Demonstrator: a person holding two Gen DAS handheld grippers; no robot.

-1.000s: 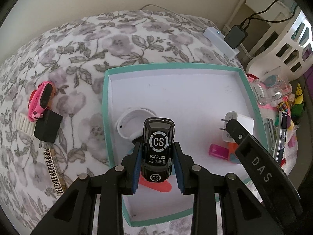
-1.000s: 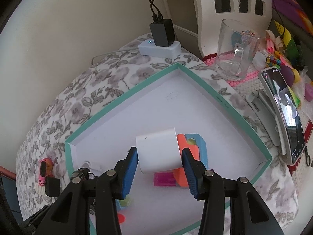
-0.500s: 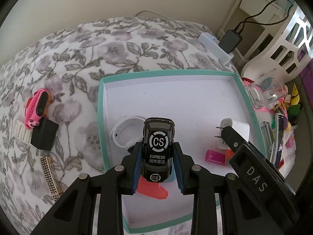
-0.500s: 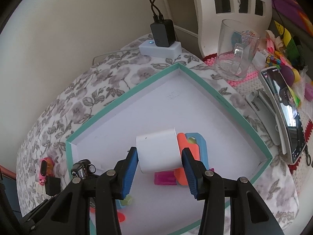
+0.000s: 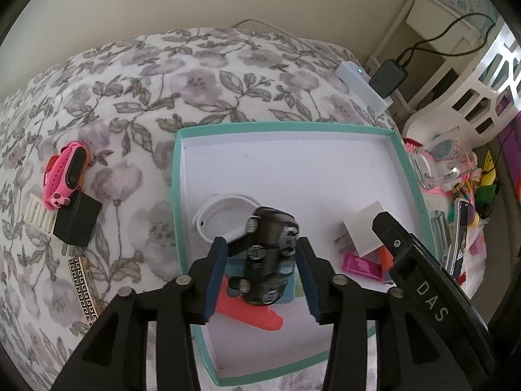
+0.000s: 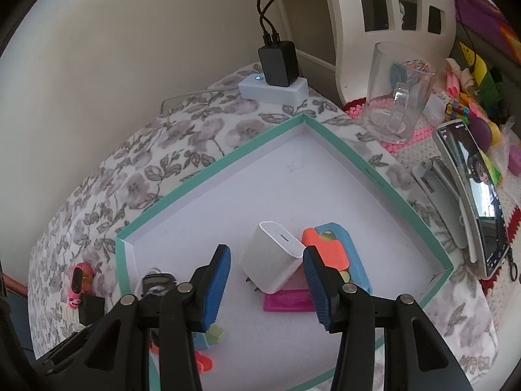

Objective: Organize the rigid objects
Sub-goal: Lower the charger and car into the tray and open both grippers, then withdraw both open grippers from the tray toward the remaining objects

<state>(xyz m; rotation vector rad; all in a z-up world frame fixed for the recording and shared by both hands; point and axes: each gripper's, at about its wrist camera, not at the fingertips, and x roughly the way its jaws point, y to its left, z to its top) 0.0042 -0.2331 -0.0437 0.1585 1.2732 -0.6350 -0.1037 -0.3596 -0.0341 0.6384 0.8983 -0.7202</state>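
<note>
both grippers have let go since a moment ago: the left gripper (image 5: pixel 262 273) has spread its blue pads apart and the black toy car (image 5: pixel 268 260) that sat upright between them has tipped over, wheels showing, blurred, free between the fingers. the right gripper (image 6: pixel 267 288) has opened too, and the white charger (image 6: pixel 272 262) it was clamping now leans on its side in the gap, prongs toward the camera, touching neither pad as far as i can see.

both things are inside the teal-edged box (image 5: pixel 177 176). the car lies over a blue piece (image 5: pixel 288 288) and an orange-red piece (image 5: pixel 252 312) near the box's front. just behind it sits a white band (image 5: pixel 221 211). the charger rests against a magenta block (image 6: pixel 286 299) and an orange and blue toy (image 6: pixel 338 254).

outside the box, on the flowered cloth (image 5: pixel 202 75), lie a patterned bar (image 5: pixel 83 288), a black adapter (image 5: pixel 76 223), a white comb-like piece (image 5: pixel 37 216) and a pink watch (image 5: pixel 65 174). further back stand a glass mug (image 6: pixel 395 106), a phone (image 6: pixel 477 195) and a white power strip (image 6: pixel 275 89) with a black plug (image 6: pixel 278 63).
</note>
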